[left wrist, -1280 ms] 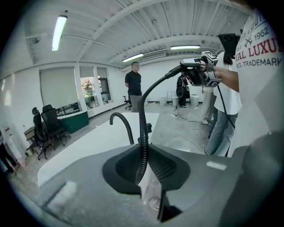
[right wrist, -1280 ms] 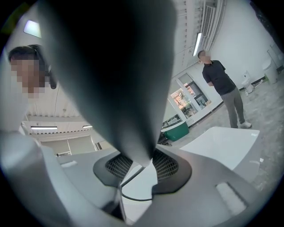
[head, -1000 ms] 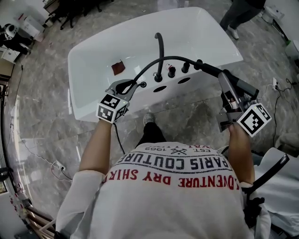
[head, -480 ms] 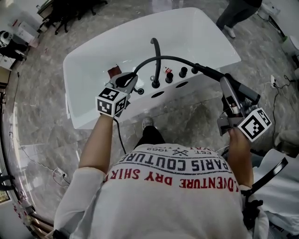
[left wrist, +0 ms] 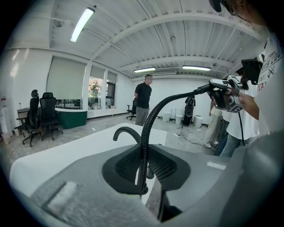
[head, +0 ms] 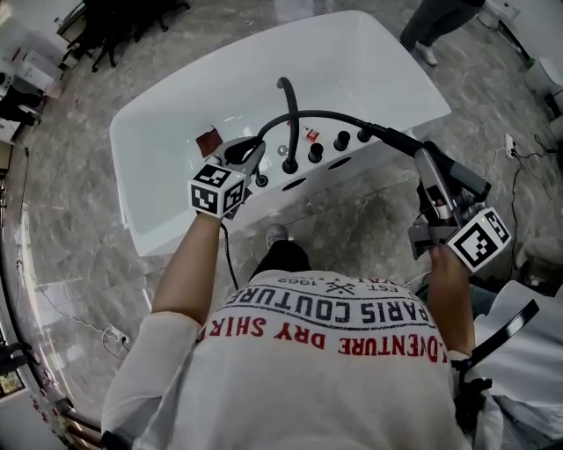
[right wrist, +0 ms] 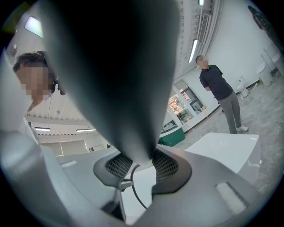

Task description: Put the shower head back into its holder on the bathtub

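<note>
The dark shower head (head: 400, 139) hangs above the near rim of the white bathtub (head: 369, 61), with my right gripper (head: 428, 167) shut on its handle. In the right gripper view the shower head (right wrist: 115, 66) fills the space between the pads. Its black ribbed hose (head: 317, 112) arcs left to my left gripper (head: 246, 149), which is shut on it just over the tub rim. Seen from the left gripper view, the hose (left wrist: 148, 128) rises from the left gripper (left wrist: 143, 184) and bends right toward the shower head (left wrist: 217, 86). A small ring fitting (head: 261, 180) sits on the rim below the left gripper.
A black curved faucet (head: 286, 105) and three black knobs (head: 341, 141) stand on the rim between the grippers. A small red item (head: 209, 141) lies inside the tub. A person (head: 431, 26) stands beyond the tub. Office chairs (head: 132, 18) stand at the far left.
My left gripper has carried the hose forward, from in front of the tub to over its rim. The right gripper keeps the shower head in nearly the same place.
</note>
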`<action>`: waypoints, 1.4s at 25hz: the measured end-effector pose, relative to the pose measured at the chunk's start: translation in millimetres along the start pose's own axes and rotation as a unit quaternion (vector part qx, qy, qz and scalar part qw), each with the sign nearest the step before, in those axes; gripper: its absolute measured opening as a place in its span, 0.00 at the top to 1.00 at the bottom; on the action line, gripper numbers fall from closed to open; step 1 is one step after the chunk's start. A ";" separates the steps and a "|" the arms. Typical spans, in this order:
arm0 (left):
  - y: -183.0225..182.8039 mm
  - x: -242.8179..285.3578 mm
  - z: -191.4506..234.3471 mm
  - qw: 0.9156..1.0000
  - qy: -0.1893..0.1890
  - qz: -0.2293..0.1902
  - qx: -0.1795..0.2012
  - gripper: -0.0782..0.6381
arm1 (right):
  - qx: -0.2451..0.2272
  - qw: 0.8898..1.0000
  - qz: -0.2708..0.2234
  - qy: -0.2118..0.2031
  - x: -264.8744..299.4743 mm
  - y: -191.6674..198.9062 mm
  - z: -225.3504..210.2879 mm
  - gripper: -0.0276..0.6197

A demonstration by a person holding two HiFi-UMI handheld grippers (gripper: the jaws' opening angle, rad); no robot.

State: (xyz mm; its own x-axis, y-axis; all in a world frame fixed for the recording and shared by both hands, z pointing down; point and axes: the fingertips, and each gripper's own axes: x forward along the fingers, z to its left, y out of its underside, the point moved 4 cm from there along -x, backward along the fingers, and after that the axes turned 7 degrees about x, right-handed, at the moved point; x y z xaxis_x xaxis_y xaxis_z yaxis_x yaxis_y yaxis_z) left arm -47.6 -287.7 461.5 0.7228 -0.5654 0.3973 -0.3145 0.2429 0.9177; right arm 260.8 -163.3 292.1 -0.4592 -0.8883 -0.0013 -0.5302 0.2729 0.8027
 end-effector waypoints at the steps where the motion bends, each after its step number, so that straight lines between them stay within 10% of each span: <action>1: 3.2 3.5 0.7 1.000 0.002 0.002 -0.002 0.81 | -0.001 1.000 0.000 0.001 1.4 -0.2 0.0 0.75; 35: 169.5 58.6 3.9 0.983 0.022 0.140 -0.112 0.78 | 0.000 0.995 0.080 -0.066 97.3 56.4 5.2 0.75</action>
State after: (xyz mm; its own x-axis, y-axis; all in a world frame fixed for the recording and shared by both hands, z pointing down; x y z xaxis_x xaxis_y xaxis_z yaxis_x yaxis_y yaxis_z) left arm -61.0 -282.8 640.3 0.6550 -0.4175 0.6298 -0.3648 0.5552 0.7474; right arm 182.5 -232.4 334.2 -0.6271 -0.7774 0.0483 -0.4431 0.4070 0.7988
